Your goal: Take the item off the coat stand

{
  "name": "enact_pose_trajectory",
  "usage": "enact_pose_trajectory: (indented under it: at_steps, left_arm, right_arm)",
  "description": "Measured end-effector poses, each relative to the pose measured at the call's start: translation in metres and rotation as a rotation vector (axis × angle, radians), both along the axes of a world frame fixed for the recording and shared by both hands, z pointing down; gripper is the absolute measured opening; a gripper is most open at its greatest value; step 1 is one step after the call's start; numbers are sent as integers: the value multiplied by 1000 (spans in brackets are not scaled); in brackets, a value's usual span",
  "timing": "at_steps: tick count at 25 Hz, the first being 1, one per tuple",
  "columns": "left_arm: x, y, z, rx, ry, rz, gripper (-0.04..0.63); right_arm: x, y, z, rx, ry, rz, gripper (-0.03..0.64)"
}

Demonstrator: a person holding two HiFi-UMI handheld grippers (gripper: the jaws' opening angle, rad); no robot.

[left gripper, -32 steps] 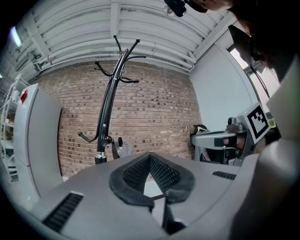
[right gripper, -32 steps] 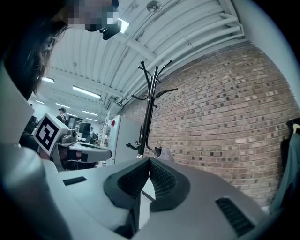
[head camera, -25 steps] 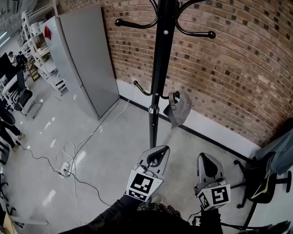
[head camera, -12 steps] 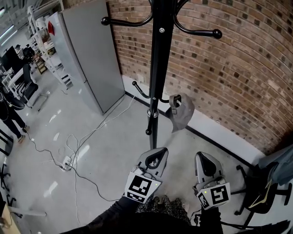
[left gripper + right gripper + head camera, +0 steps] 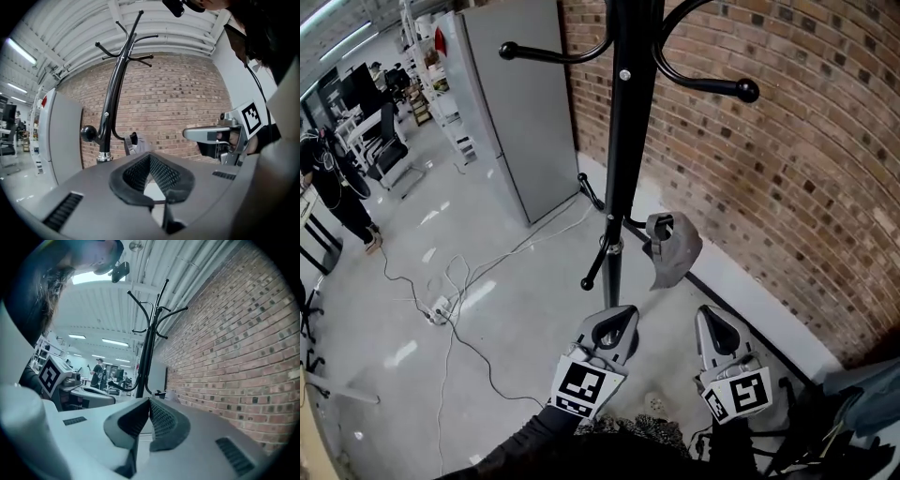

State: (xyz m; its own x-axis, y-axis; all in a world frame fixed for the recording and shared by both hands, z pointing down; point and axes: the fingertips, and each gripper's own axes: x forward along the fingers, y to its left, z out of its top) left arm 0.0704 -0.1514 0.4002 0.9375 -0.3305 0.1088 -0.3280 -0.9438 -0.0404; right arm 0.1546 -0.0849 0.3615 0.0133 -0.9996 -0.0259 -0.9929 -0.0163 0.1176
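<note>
Before a red brick wall (image 5: 769, 169), a glossy black coat stand (image 5: 623, 141) with curved, ball-tipped hooks fills the centre of the frame. At the bottom edge, the left gripper (image 5: 625, 312) and right gripper (image 5: 706, 311), each carrying a black-and-white square marker, have their jaws closed together, holding and touching nothing. A soft grey cap (image 5: 672, 248) hangs from a low hook, right of centre.

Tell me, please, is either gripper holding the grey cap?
No, the grey cap hangs on the coat stand's lower hook, clear of the left gripper and right gripper.
</note>
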Motion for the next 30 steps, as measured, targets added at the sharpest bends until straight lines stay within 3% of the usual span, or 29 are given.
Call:
enact_pose_trajectory:
  at_steps: [10, 18, 23, 27, 30]
  left_arm:
    - [35, -12, -1, -5, 13, -204, -2]
    - [38, -18, 7, -13, 8, -347, -2]
    - [34, -23, 5, -3, 8, -403, -2]
    - [31, -23, 3, 5, 6, -437, -2]
    - [28, -23, 2, 8, 5, -455, -2]
  right_arm:
    - [51, -26, -1, 2, 9, -192, 11]
    - [73, -51, 11, -17, 4, -306, 14]
    - [81, -62, 18, -42, 0, -354, 101]
    - [83, -74, 24, -66, 4, -400, 240]
    - [85, -85, 31, -87, 22, -419, 299]
